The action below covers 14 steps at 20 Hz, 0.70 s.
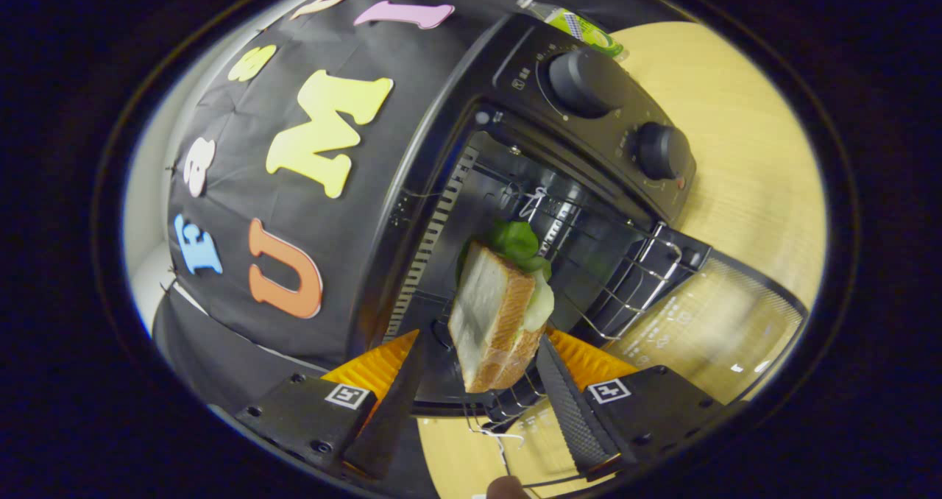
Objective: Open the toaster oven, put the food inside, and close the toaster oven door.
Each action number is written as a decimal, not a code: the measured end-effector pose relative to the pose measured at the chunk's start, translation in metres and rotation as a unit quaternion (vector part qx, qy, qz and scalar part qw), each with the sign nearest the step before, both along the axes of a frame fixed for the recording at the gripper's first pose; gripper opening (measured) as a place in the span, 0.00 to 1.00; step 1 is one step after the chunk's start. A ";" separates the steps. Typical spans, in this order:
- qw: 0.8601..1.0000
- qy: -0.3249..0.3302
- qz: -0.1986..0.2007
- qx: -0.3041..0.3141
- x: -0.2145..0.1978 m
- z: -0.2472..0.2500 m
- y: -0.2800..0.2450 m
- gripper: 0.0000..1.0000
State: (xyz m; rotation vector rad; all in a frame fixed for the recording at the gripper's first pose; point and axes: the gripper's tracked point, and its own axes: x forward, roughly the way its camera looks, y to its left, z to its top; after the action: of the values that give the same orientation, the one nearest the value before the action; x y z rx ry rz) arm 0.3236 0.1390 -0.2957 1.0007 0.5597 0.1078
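In the gripper view, your gripper (478, 370) sat at the bottom centre of the frame with its two dark fingers spread apart; the left finger (390, 403) stood clear of the sandwich (497, 315), while the right finger (567, 403) lay just beside the lower crust, and I could not tell whether it touched, so the tool was open rather than clamped on the food. The sandwich stood on edge between and just above the fingertips, white bread face toward the left of the frame, browned crust down its middle, a green leaf (519, 241) poking out at its upper end. It was in the mouth of the toaster oven (441, 212), whose black body filled the centre of the frame, tilted. The wire rack (633, 278) was visible inside to the right of the sandwich. The glass door (721, 322) hung open toward the lower right of the frame, over the pale wooden table (743, 153). Two round knobs, one larger (585, 79) and one smaller (662, 153), sat on the control panel at the upper right. A green-and-white packet (578, 24) lay beyond the oven at the top. A fingertip (504, 488) showed at the very bottom edge.
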 end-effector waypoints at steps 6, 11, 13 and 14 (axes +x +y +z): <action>0.983 0.019 0.073 -0.166 -0.017 -0.009 0.002 0.94; 0.944 0.061 0.142 -0.293 -0.040 -0.030 0.004 1.00; 0.930 0.064 0.155 -0.326 -0.049 -0.030 0.000 1.00; 0.924 0.060 0.159 -0.342 -0.052 -0.028 -0.004 1.00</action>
State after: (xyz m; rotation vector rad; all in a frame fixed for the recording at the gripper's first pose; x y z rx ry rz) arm 0.2713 0.1354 -0.3239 0.2289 0.7987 0.1264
